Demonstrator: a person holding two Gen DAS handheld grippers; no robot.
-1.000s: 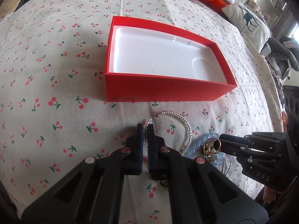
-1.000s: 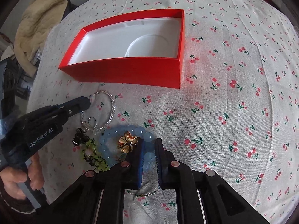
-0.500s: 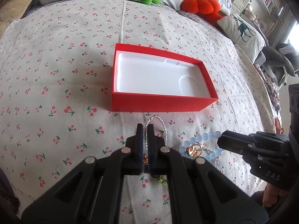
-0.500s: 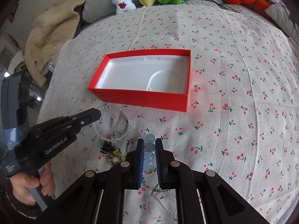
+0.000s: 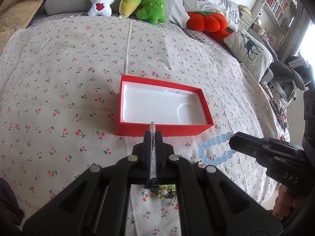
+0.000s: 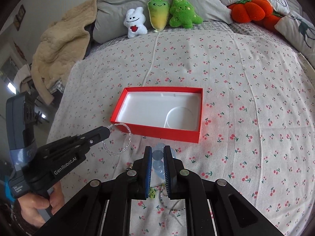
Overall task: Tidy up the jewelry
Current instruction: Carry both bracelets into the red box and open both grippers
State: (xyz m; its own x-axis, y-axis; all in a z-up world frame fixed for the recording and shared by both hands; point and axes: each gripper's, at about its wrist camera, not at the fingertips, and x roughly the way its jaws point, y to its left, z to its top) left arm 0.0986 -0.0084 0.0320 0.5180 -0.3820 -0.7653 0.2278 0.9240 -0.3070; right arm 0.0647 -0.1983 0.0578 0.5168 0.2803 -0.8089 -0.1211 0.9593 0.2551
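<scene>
A red box point(image 5: 163, 130) with a white inside point(image 6: 157, 108) sits open on the cherry-print bedspread. My left gripper point(image 5: 153, 133) is shut on a clear beaded bracelet point(image 6: 118, 139), lifted just in front of the box's near left corner. My right gripper point(image 6: 157, 153) is shut on a light blue bead bracelet point(image 5: 214, 149), held above the bedspread right of the left gripper. A green bead piece point(image 5: 166, 191) and a black piece point(image 5: 152, 184) lie below the left gripper. A thin bead chain point(image 6: 169, 202) lies under the right gripper.
Plush toys point(image 5: 128, 2) and pillows point(image 5: 248, 49) line the far edge of the bed. A beige blanket point(image 6: 59, 45) is heaped at the back left. The bed's right edge drops toward a chair point(image 5: 285, 78).
Both grippers have risen from the jewelry pile, each carrying a bracelet. The clear bracelet and the blue bracelet left the bedspread. The box looks farther and smaller.
</scene>
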